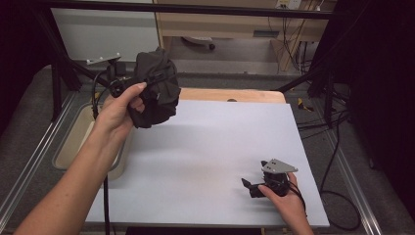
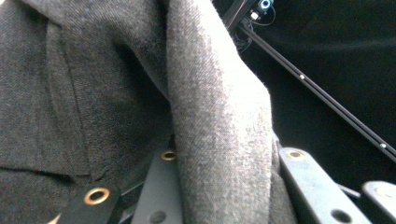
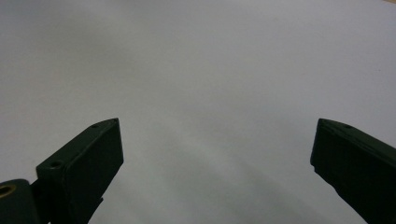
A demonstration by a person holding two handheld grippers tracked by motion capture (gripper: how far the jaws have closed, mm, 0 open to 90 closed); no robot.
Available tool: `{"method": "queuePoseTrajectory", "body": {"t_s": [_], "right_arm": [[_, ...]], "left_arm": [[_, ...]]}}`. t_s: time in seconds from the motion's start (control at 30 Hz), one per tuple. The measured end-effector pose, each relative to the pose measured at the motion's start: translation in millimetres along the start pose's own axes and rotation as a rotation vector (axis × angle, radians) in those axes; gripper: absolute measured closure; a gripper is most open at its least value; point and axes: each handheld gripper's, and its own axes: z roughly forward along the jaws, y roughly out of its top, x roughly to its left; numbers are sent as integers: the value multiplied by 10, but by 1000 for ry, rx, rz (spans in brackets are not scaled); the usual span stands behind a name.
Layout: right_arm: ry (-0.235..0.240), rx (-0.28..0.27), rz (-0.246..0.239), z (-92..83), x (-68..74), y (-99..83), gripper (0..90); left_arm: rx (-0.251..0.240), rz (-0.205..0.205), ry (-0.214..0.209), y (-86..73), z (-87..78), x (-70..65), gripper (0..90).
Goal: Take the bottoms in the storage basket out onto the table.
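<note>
Cloth [image 1: 155,88], dark and bunched, is hanging in the air above the sheet's [image 1: 205,147] far left corner, near the tray [image 1: 73,142] just beside the sheet's left edge. The left gripper [image 1: 128,84] is clamping it; in the left gripper view a fold [image 2: 219,130] is sitting between the closed jaws. Wide bare sheet is lying in the middle. The right gripper [image 1: 252,186] is resting near the front right edge, jaws spread, gripping nothing, well apart from the cloth.

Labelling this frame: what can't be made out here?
- What garment the dark cloth is: bunched up in the high view, too close in the left gripper view.
- Left claw tips: buried in a cloth fold.
- Grey bin contents: hidden by the forearm.
- Right claw: open over bare white table.
</note>
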Motion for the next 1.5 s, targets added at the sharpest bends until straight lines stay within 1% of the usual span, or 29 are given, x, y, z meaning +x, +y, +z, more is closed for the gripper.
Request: {"method": "queuePoseTrajectory", "body": {"t_s": [0.1, 0.27, 0.33, 0.37, 0.5, 0.6, 0.7, 0.87, 0.93, 1.03, 1.17, 1.27, 1.4, 1.5], "right_arm": [[1, -2, -5, 4, -6, -1, 32], [0, -2, -6, 3, -7, 0, 32], [-2, -3, -7, 1, -8, 1, 32], [-2, -3, -12, -3, -8, 3, 32], [2, -5, -17, -18, -6, 3, 32], [-1, -3, -14, -25, -8, -2, 31], [-5, -5, -16, -20, -11, 1, 31], [-6, 1, -15, -11, 2, 1, 31], [-5, 0, -18, -8, 6, 4, 31], [-3, -3, -19, -13, 11, 7, 31], [-4, -1, -18, -14, 3, 2, 30], [-2, 3, -19, -9, 5, 0, 32], [-1, 5, -23, 4, 10, 3, 32], [-1, 6, -25, 1, 13, 4, 32]], "left_arm": [[9, 0, 1, -54, 61, 24, 722], [24, -2, -3, -164, 192, 26, 720], [34, 5, -5, -206, 243, 25, 719], [46, 20, -4, -234, 289, 36, 719], [42, 18, 0, -262, 341, 65, 719], [36, 11, -2, -292, 356, 101, 719], [43, 12, -6, -355, 367, 119, 719], [47, 16, -8, -392, 374, 139, 719], [42, 14, -20, -400, 378, 144, 719], [52, 24, -19, -409, 372, 155, 719], [58, 22, -19, -429, 381, 156, 717], [68, 30, -33, -453, 398, 159, 717], [87, 19, -45, -497, 429, 174, 716], [92, 6, -48, -536, 454, 186, 715]]}}
